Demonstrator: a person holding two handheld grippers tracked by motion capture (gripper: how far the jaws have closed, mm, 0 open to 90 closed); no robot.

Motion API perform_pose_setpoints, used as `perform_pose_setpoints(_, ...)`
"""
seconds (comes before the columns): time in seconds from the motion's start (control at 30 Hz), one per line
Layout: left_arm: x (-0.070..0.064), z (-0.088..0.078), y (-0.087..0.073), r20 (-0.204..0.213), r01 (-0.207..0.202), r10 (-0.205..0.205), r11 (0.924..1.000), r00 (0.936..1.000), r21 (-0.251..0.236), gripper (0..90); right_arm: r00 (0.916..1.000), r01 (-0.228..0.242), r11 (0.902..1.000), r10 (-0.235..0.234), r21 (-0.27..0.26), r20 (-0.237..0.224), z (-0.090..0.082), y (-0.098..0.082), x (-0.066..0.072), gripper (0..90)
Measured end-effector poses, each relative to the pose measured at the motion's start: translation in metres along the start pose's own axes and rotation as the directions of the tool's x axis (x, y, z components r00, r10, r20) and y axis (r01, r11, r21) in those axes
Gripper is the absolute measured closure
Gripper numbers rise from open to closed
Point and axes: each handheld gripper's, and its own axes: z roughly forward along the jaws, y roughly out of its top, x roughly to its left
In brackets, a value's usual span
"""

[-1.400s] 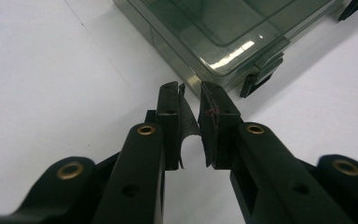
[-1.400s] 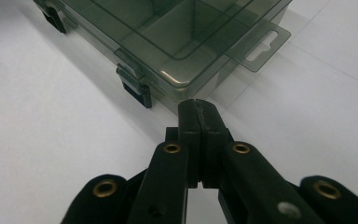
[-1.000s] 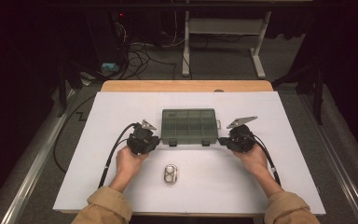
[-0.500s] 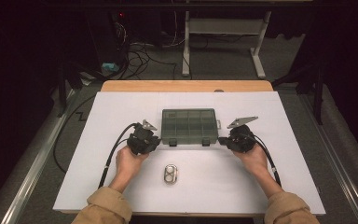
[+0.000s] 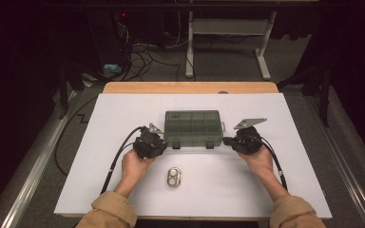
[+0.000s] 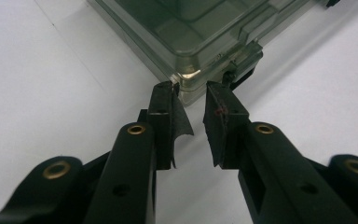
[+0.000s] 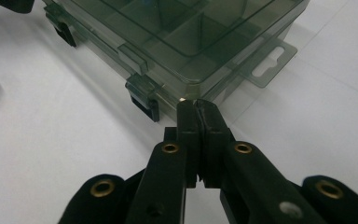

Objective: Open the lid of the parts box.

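Grippers (image 5: 163, 138) (image 5: 226, 141) flanking organizer box (image 5: 192, 127) (lid down)

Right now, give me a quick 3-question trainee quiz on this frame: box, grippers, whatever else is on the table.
1. True or false: the left gripper has its fingers open, at a near corner of the translucent green plastic compartment box.
2. The right gripper fingers are: A) wide open, B) closed together with nothing visible between them, C) clamped on a latch.
3. Which object lies on the white table sheet between the person's forearms in the high view?

Key:
1. True.
2. B, with the tips at the box's near corner.
3. The small silver oval metal piece.
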Motion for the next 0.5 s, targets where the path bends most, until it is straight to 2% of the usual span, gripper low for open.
perform_pose_setpoints(0.13,-0.0032,-0.0001,0.0032,-0.003,0.001,-0.001,0.9995,1.0,-0.031,68.4,1.0,-0.009,0.9998,0.009,-0.015,-0.001,-0.0016,0.0003,-0.0002,87.8)
perform_pose_setpoints(0.23,-0.0041,0.0003,0.0048,-0.002,0.0,0.0,0.9994,1.0,-0.035,65.4,0.9999,-0.011,0.9995,0.011,-0.031,0.002,-0.0034,0.0014,0.0,86.6)
perform_pose_setpoints(0.43,-0.0086,0.0033,0.0066,-0.017,-0.034,0.033,0.9976,0.9993,-0.06,60.7,0.9998,-0.019,0.9984,0.019,-0.054,0.006,-0.0053,0.0029,-0.0004,85.2)
perform_pose_setpoints(0.5,-0.0093,0.0037,0.0078,-0.017,-0.033,0.032,0.9973,0.9993,-0.066,58.2,0.9996,-0.026,0.9979,0.026,-0.059,0.005,-0.006,0.0034,-0.0005,85.1)
